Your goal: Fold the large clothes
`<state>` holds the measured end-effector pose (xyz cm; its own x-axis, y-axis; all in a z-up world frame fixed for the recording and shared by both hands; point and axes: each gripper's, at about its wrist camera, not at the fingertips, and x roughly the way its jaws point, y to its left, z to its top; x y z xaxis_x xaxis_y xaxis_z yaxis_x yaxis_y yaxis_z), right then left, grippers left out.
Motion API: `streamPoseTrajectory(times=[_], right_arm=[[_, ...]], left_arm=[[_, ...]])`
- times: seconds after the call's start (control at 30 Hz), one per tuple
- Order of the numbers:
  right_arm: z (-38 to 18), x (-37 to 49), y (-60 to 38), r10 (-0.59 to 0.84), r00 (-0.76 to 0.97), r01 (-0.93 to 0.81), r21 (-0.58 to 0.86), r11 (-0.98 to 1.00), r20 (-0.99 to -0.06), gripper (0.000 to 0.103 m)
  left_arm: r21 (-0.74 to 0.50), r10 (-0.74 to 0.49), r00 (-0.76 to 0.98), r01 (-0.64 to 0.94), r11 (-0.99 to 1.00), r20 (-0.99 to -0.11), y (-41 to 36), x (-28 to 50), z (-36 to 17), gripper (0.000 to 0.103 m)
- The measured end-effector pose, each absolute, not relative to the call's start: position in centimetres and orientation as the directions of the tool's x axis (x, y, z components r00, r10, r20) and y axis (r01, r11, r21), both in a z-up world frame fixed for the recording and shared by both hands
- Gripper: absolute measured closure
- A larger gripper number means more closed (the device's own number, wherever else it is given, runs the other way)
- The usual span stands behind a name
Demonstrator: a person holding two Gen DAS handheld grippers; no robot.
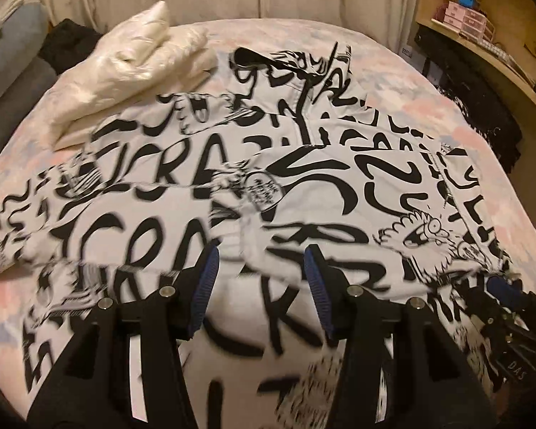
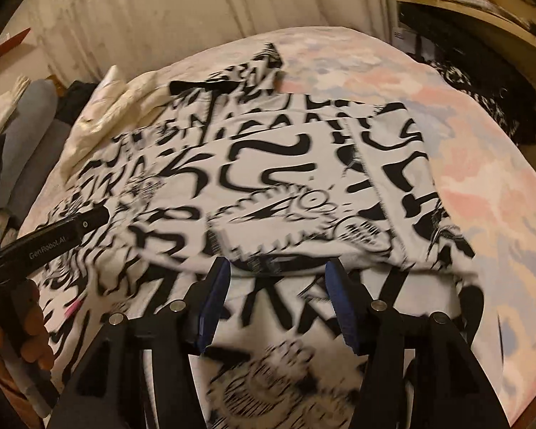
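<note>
Your left claw (image 1: pixel 261 286) and right claw (image 2: pixel 277 296) both stand with jaws apart over the near hem of one white garment with black lettering (image 1: pixel 268 186), and whether the cloth is pinched between the blue pads (image 1: pixel 207 279) you cannot tell through the blur. That garment lies spread across the bed (image 2: pixel 500 196), partly folded, one sleeve pointing to the far edge. Beyond its far left corner sits one cream bundle (image 1: pixel 135 71); further left lies dark clothing (image 1: pixel 68 43), to its right stands a wooden desk (image 1: pixel 511 53) with small pink drawers (image 1: pixel 464 21).
</note>
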<state>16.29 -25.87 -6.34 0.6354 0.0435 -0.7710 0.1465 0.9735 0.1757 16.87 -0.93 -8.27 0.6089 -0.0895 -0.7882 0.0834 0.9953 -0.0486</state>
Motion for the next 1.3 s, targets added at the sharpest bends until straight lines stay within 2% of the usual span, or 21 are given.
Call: streamPoseTrajectory(times=[0.27,0.63,0.93,1.3], right_arm=[[-5.2,12.7,-21.8,0.088,0.631,0.080,0.177,0.981,-0.771,0.047],[-4.0,10.4,-13.7,0.129,0.619,-0.045,0.129,0.991,-0.775,0.047],[-2.7,10.9,-2.7,0.205,0.606,-0.239,0.071,0.968,-0.769,0.047],[-2.8,13.7,10.6,0.257,0.583,-0.402,0.001,0.916,-0.771,0.044]], left_arm=[[-0.011,-0.038,0.598,0.048,0.999,-0.800,3.7,11.1,-6.5,0.056],[0.007,0.031,0.573,-0.044,0.999,-0.819,14.3,4.2,-5.8,0.056],[-0.064,0.043,0.547,-0.176,0.982,-0.836,25.5,1.2,-7.2,0.054],[-0.202,0.021,0.525,-0.363,0.910,-0.851,38.9,2.3,-10.4,0.053]])
